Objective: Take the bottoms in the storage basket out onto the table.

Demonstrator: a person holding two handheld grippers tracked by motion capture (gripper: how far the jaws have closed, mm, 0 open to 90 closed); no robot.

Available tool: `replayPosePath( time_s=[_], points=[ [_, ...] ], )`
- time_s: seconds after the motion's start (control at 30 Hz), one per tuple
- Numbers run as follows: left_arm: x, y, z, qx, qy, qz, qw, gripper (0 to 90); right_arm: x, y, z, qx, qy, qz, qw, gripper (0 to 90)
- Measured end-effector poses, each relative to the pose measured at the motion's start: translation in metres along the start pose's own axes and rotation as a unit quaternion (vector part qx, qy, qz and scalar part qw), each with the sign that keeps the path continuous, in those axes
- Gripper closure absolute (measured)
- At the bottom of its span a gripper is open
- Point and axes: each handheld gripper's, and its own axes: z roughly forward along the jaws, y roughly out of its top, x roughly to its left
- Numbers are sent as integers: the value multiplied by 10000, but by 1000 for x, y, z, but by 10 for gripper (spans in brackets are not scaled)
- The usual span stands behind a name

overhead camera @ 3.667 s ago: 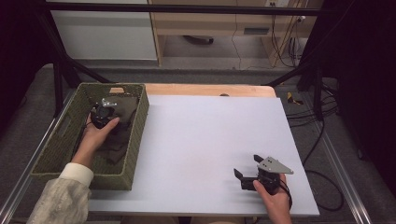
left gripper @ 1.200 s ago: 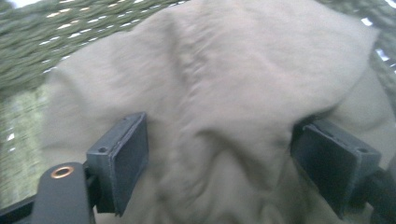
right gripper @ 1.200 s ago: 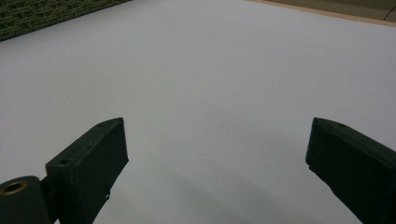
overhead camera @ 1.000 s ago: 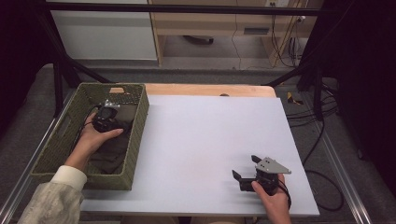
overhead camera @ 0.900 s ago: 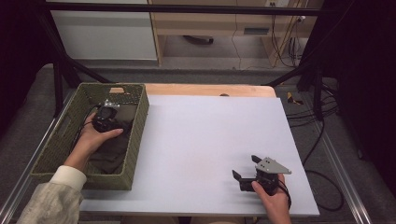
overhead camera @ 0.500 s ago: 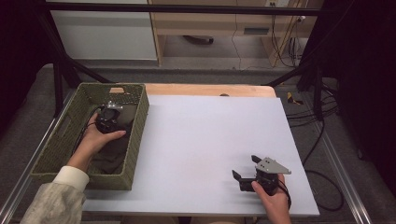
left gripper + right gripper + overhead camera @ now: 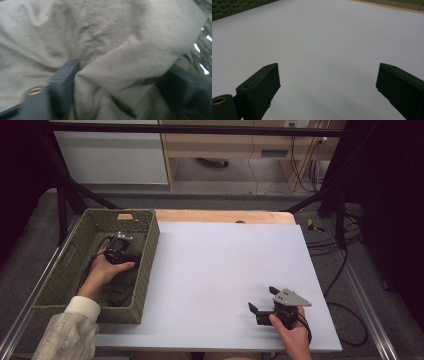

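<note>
My left gripper (image 7: 119, 251) is down inside the green woven basket (image 7: 150, 245) at the table's left. It points into the grey-olive cloth (image 7: 120, 287) that lies there. In the left gripper view its jaws have just been closing. A raised fold of the cloth (image 7: 105, 32) fills the gap of the left gripper (image 7: 120, 85) and touches both black jaws. My right gripper (image 7: 262, 298) rests low over the white board (image 7: 220, 265) near its front right. It is open, with nothing between the jaws of the right gripper (image 7: 328, 82).
The basket wall (image 7: 203, 50) shows at the right edge of the left gripper view. A wooden table edge (image 7: 225, 216) runs behind the white board. Black frame bars and cables (image 7: 345, 235) stand to the right of the table.
The left hand has sunk slightly deeper into the basket onto the cloth. The right hand and its gripper have stayed where they were.
</note>
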Motion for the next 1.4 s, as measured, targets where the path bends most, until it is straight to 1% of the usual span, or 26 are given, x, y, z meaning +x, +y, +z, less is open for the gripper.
replayPosePath(
  time_s=[0.1,0.17,0.23,0.33,0.37,0.43,0.53,0.6,0.7,0.77,0.9,1.0,1.13,1.2,1.27,1.4],
  points=[
    [3,-1,-1,59,-16,-51,10000,472,0,0,0,6,7,-3,10000,55],
    [3,-1,0,108,-83,-80,9999,570,0,0,0,2,10,-14,10000,56],
    [3,0,-1,141,-86,-57,9998,634,0,0,0,5,13,-16,10000,56],
    [2,1,-3,141,-98,50,9998,736,0,0,0,14,13,-20,10000,57],
    [3,1,-5,131,-97,56,9999,770,0,0,0,15,12,-22,10000,57],
    [4,2,-10,79,-118,46,9999,810,0,0,0,11,9,-14,10000,56],
    [9,4,-20,-121,-177,-154,9997,832,0,0,0,3,9,-17,10000,57],
    [13,5,-27,-268,-156,-225,9993,838,0,0,0,2,11,-10,10000,56],
    [17,7,-39,-486,-119,-233,9985,843,0,0,0,-2,9,0,10000,56],
    [19,9,-48,-641,-19,-211,9977,845,0,0,0,-9,8,-1,10000,56],
    [22,13,-63,-924,20,-200,9955,846,0,0,0,-19,5,-4,10000,56],
    [23,15,-73,-1047,28,-220,9943,847,0,0,0,-34,4,17,10000,55],
    [23,18,-85,-1257,66,-222,9918,847,0,0,-1,-37,2,16,10000,55],
    [22,20,-91,-1376,54,-221,9902,847,0,0,-1,-55,-3,30,10000,55],
    [23,21,-96,-1471,-7,-235,9888,847,-1,0,-2,-82,-4,18,10000,55],
    [23,24,-103,-1560,4,-231,9875,847,-2,0,-2,-106,-29,43,9999,55]
  ],
)
